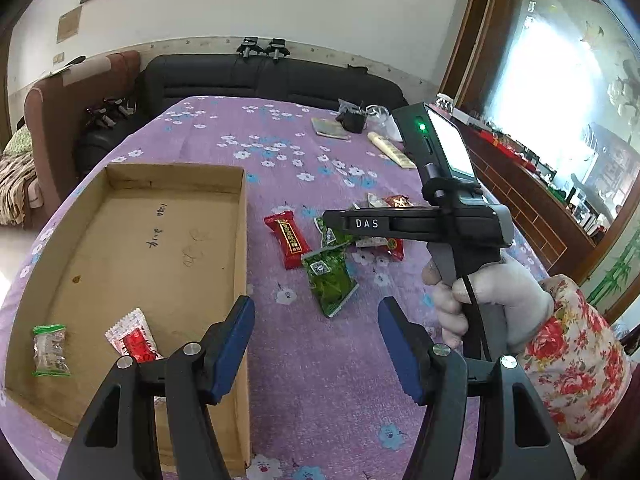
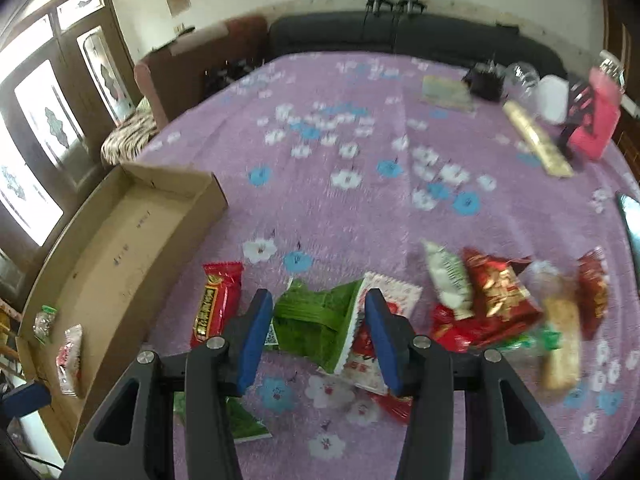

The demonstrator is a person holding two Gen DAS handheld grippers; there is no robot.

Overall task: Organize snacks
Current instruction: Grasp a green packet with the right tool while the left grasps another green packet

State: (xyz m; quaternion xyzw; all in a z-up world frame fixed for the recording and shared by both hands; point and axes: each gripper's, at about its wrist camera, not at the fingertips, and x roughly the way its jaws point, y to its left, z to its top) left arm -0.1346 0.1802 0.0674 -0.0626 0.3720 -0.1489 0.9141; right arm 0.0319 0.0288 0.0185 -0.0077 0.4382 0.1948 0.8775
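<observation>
In your left-wrist view, your left gripper (image 1: 316,344) hangs wide and empty beside the cardboard tray (image 1: 240,280), two packets inside. In your right-wrist view, your right gripper (image 2: 316,340) straddles a green packet (image 2: 312,320), jaws narrowed, not gripping; overlapping wrappers risk a double pick.

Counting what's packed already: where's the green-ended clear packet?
In the left wrist view the clear packet lies inside the box, near its lower-left corner, just left of a red-and-white packet.

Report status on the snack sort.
Left gripper open, empty. Right gripper open over green packet. Two snacks in cardboard box. Nothing blocking.
</observation>
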